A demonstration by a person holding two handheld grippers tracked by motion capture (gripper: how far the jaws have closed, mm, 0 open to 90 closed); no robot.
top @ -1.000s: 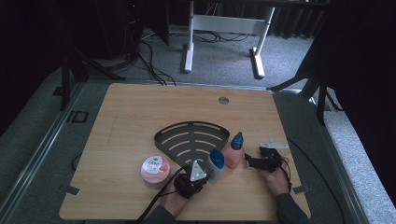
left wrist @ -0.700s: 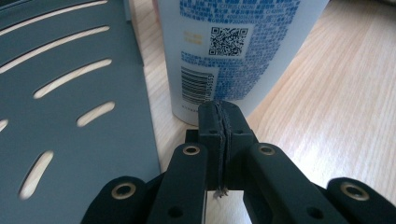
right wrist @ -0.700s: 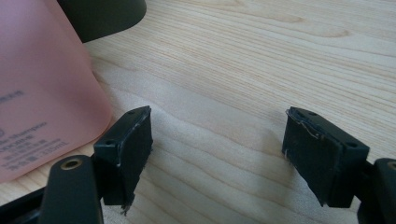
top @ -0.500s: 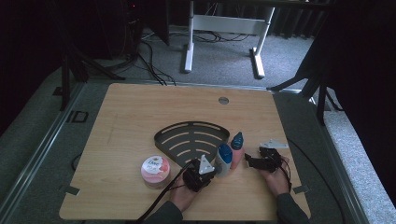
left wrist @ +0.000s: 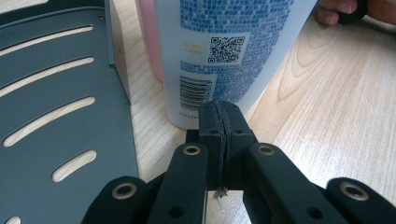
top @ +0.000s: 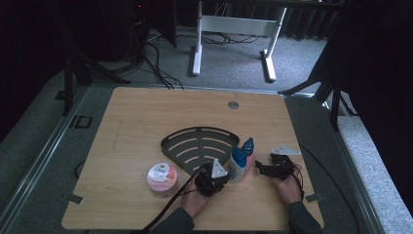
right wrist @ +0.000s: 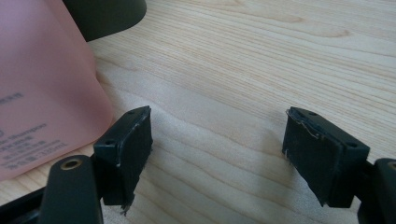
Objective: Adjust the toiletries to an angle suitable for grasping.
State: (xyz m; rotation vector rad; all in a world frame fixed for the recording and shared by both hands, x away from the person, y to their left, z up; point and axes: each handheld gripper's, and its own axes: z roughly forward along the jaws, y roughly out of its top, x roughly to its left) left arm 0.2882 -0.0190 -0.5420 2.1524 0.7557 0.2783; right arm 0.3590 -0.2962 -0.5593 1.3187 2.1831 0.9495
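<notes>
- Left gripper (left wrist: 219, 116) has its black jaws pressed together with nothing between them, tips against the base of the white bottle with blue print and blue cap (top: 238, 163); closed tips suit nudging, so this looks like a push, not a pick.
- Right gripper (right wrist: 217, 144) rests with jaws wide apart and empty, just beside the translucent pink bottle with a teal cap (right wrist: 42, 93), perhaps ready to steady it.
- Both bottles stand upright, touching, at the right corner of the dark slotted fan-shaped rack (top: 195, 146).
- Farther left on the wooden table (top: 146, 112), a round pink-lidded jar (top: 161, 177) sits apart.
</notes>
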